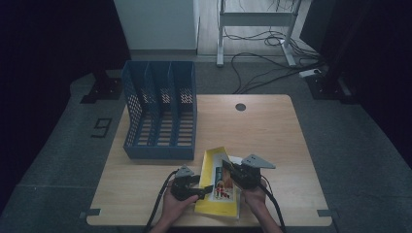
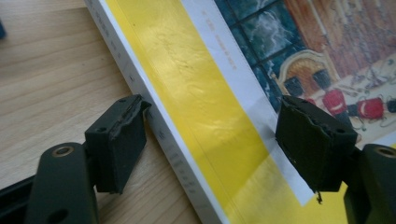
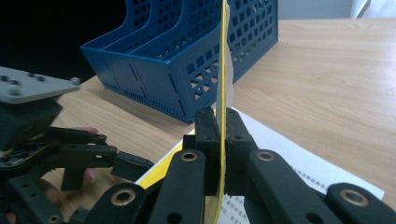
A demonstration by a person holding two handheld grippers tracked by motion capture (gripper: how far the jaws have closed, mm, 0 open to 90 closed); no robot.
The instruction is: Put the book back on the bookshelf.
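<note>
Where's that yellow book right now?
In the high view the yellow book lies near the table's front edge, just in front of the blue file rack, between the two grippers; the right gripper holds its front cover lifted.

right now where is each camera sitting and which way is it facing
High view: above the person's side, looking forward and down on the table; both hands and grippers show.
Left gripper view: rides the left gripper, jaws open astride the yellow book.
Right gripper view: rides the right gripper, shut on the book's lifted cover, facing the blue file rack.
All three share the book.
</note>
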